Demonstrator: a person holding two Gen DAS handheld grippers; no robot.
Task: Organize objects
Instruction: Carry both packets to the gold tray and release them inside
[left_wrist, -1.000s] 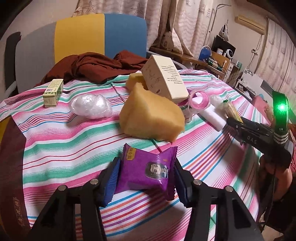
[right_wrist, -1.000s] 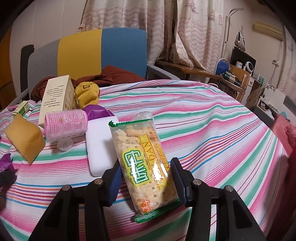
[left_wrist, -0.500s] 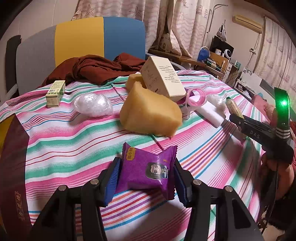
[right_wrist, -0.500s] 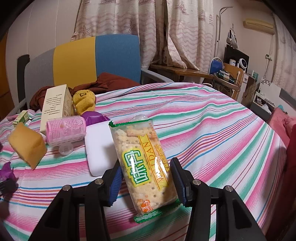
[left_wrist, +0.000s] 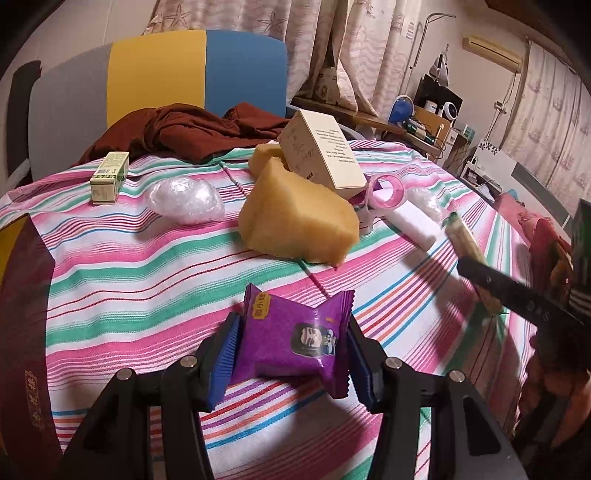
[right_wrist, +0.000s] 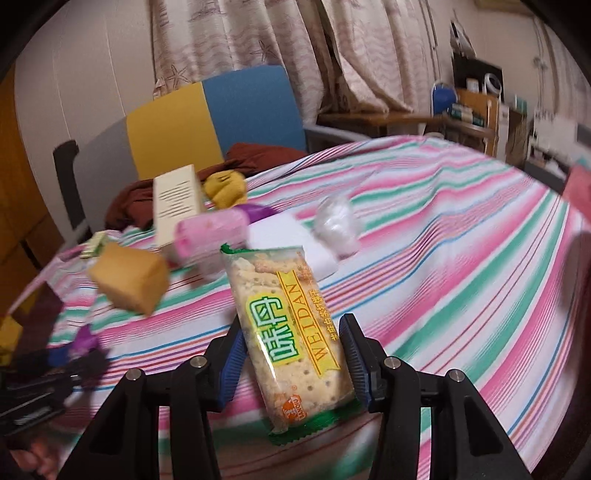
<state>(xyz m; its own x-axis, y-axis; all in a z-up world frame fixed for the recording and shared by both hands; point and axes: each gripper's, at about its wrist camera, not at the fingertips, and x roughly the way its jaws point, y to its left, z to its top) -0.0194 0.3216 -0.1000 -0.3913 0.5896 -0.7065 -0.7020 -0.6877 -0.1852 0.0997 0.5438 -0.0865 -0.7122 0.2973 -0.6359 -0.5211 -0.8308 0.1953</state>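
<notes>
Two snack packs are in play right now. Left hand-held gripper is pinching a purple snack pouch between its blue pads, pouch sitting just above the striped cloth on the desk. Right hand-held gripper has a cracker pack standing up between its fingers, and its jaws are closing on it; both pads look like they're on the wrapper's sides, the pack up off the cloth and tilted a bit.

Straight ahead of the left gripper there's a chunky yellow sponge, and right behind that a cream carton box leaning at an angle. Off to the left of the sponge, a crumpled clear plastic wad, and further left a small green box. To the right of the sponge is a pink roller next to a white flat block. Beyond the right gripper's pack sits another clear wad. A dark red garment is bunched at the far edge, against a yellow-and-blue chair.
</notes>
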